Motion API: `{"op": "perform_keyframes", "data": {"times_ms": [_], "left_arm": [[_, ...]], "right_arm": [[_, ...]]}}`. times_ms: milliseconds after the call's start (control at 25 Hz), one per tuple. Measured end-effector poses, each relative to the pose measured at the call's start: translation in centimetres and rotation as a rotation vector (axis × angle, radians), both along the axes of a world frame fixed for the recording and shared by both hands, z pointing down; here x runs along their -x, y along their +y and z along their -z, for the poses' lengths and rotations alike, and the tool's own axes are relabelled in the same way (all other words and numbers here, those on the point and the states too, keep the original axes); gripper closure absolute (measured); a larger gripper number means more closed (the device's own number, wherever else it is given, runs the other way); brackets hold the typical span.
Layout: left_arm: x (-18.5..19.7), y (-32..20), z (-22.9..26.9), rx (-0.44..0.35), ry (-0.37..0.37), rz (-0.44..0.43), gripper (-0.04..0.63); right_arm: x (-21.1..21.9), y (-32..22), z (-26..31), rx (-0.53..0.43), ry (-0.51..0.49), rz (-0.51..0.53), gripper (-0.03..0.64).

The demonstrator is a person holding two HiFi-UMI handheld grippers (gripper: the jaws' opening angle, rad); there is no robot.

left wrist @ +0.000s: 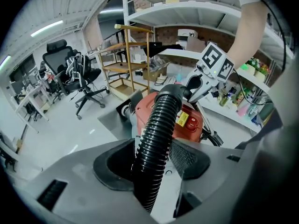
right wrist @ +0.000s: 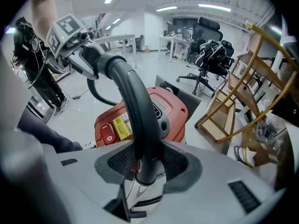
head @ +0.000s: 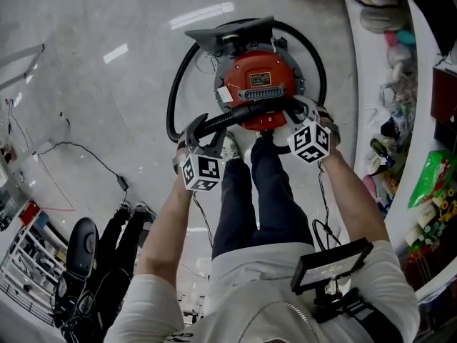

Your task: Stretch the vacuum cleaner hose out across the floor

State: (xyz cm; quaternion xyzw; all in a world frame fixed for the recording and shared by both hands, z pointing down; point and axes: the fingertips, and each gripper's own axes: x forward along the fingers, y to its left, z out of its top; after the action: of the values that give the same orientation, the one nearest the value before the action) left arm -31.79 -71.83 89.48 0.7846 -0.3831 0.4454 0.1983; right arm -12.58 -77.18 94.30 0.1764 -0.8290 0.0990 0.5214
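A red vacuum cleaner [head: 260,84] stands on the floor in front of my feet. Its black ribbed hose [head: 176,91] loops round behind it, then comes across its front [head: 228,118]. My left gripper [head: 194,133] is open, with the ribbed hose [left wrist: 156,134] lying between the jaws and a gap at the left pad. My right gripper [head: 303,114] is also open, straddling the hose's smooth curved end tube [right wrist: 140,120]; its pads stand close on both sides. Each gripper shows in the other's view: the right [left wrist: 203,80], the left [right wrist: 81,50].
A grey floor nozzle [head: 228,34] lies behind the vacuum. White shelves [head: 400,120] full of items line the right. A thin cable [head: 86,152] runs over the floor at left. A person in black [head: 121,234] stands by an office chair [head: 82,249]. A wooden rack [right wrist: 243,92] stands nearby.
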Motion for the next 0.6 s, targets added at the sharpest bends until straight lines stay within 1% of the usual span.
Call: {"op": "perform_keyframes", "data": {"times_ms": [160, 280, 440, 600], "left_arm": [[-0.7, -0.4, 0.1, -0.009, 0.042, -0.032, 0.371], [-1.1, -0.6, 0.4, 0.000, 0.060, -0.042, 0.373], [-1.6, -1.2, 1.5, 0.001, 0.056, -0.078, 0.380], [-2.0, -2.4, 4.1, -0.032, 0.057, -0.109, 0.383]], "right_arm": [[-0.7, 0.0, 0.6, -0.021, -0.004, -0.021, 0.456], [-1.1, 0.0, 1.0, -0.029, -0.004, -0.037, 0.456], [-1.6, -0.3, 2.2, -0.043, -0.001, -0.058, 0.456], [-2.2, -1.1, 4.8, -0.077, 0.001, -0.084, 0.456]]}}
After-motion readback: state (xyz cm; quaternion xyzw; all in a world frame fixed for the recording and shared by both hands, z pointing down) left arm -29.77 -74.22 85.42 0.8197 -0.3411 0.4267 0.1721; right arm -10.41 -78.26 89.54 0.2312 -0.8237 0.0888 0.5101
